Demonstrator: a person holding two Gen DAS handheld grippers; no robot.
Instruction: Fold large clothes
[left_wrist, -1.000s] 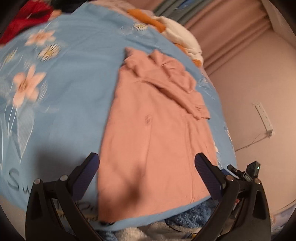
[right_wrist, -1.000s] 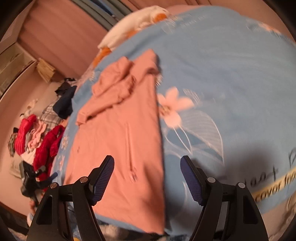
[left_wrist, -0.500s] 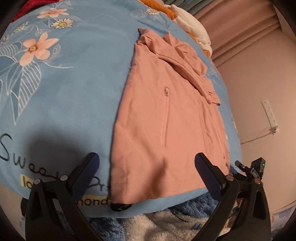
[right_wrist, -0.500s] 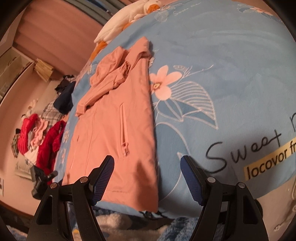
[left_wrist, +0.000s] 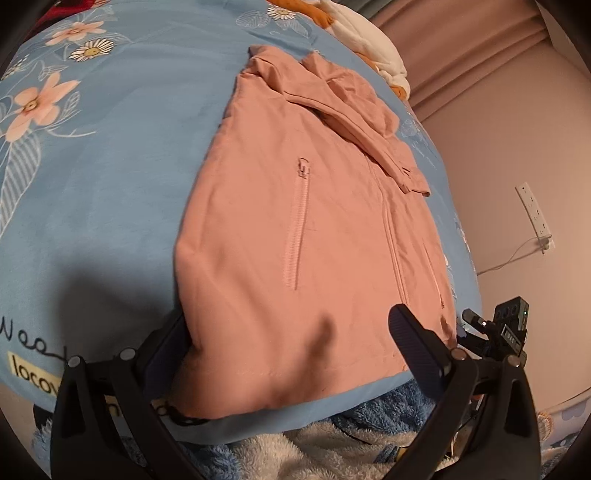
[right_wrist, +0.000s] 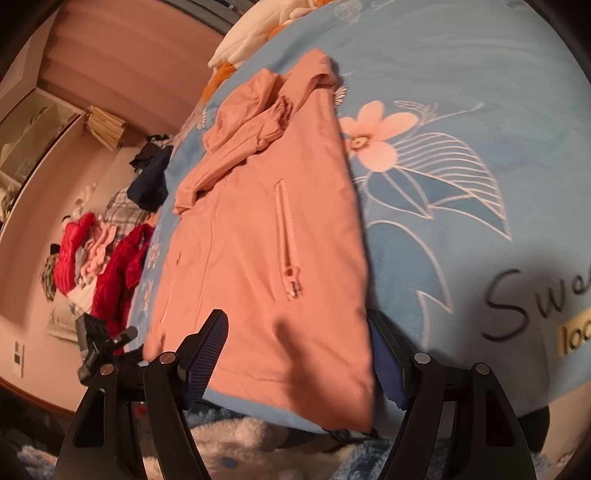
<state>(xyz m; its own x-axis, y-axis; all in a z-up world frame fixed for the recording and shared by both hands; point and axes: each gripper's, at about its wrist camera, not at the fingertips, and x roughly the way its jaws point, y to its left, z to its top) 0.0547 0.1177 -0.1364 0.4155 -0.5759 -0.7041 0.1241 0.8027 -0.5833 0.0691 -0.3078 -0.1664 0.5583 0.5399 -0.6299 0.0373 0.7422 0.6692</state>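
A pink zip jacket (left_wrist: 314, 236) lies flat on a blue flowered bedspread (left_wrist: 110, 155), sleeves folded across its upper part, hem toward me. It also shows in the right wrist view (right_wrist: 266, 251). My left gripper (left_wrist: 291, 343) is open, its jaws standing either side of the hem's left corner, the left finger partly hidden under the cloth. My right gripper (right_wrist: 299, 354) is open, its jaws standing either side of the hem's right corner. Neither is closed on the cloth.
The bedspread (right_wrist: 461, 147) covers the bed. A white and orange plush toy (left_wrist: 369, 44) lies at the far end. A pile of red and mixed clothes (right_wrist: 99, 258) sits on the floor. A fluffy blue-white blanket (left_wrist: 332, 443) hangs below the bed edge. A power strip (left_wrist: 533, 210) is on the wall.
Both grippers have moved forward and down to the jacket's hem. The hem corners now sit between the open jaws; before, the jaws were short of the cloth.
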